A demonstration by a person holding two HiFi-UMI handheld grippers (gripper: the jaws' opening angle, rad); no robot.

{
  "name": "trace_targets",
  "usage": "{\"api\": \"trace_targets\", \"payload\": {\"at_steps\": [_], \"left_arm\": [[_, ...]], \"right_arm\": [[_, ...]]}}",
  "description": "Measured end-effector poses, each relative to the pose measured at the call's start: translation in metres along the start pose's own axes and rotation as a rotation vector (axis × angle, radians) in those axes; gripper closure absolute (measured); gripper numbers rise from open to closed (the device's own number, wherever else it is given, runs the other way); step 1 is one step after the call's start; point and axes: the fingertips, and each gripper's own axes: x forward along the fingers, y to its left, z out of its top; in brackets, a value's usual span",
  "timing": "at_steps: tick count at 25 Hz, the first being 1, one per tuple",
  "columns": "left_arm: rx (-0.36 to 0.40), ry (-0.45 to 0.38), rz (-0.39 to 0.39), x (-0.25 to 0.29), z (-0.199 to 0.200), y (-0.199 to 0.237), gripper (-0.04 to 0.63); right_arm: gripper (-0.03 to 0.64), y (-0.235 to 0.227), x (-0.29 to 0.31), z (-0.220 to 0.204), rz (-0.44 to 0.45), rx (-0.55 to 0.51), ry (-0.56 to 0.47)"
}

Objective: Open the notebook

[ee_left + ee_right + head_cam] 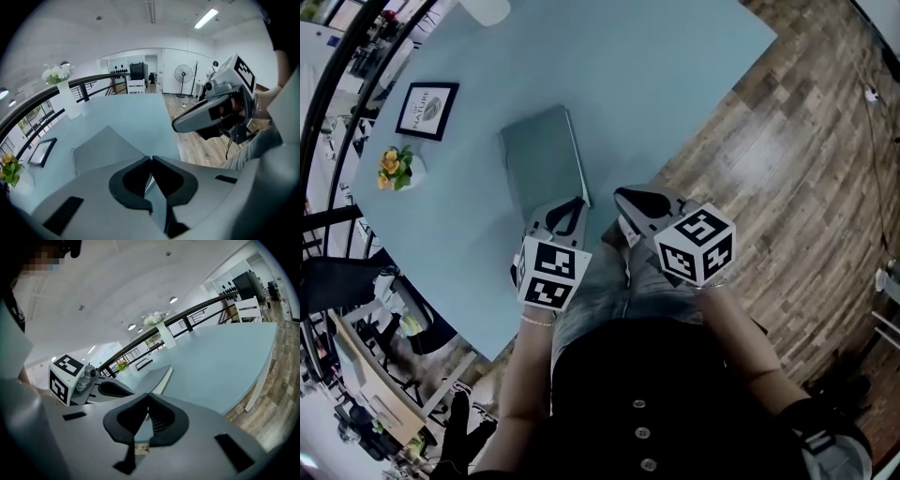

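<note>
1. Currently the task is at its start. The grey notebook [542, 159] lies on the light-blue worktop [675, 84] near the person's edge, and its cover is not yet swung back.
2. Done: the left gripper [151, 159] is at the notebook's near corner. Its jaws are pressed almost together on the thin edge there, which looks like a pinch on the cover.
3. Idle: the right gripper [148, 397] hangs just beside the notebook over the worktop's edge, with its jaws pressed together on nothing.
4. Remaining, as a judgement: lift the pinched edge, fold the cover over, and release.
5. Count:
   - notebook: one
   - grippers: two
   - framed picture [427, 110]: one
   - small orange flower pot [394, 169]: one
   - white vase of white flowers [69, 101]: one
</note>
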Motion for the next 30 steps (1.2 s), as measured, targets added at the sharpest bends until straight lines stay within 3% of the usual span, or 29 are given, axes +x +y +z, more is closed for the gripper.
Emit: {"api": "trace_targets", "payload": {"at_steps": [11,30], "left_arm": [[-0.109,-0.154,-0.060,-0.045,-0.001,0.025,0.565],[-0.295,-0.353,-0.141,-0.103,0.012,0.047,0.568]], "right_arm": [[0.609,0.030,0.026,0.011,-0.054,-0.014,-0.027],[0.609,0.076,0.057,0.047,-0.016,-0.123,-0.054]]}}
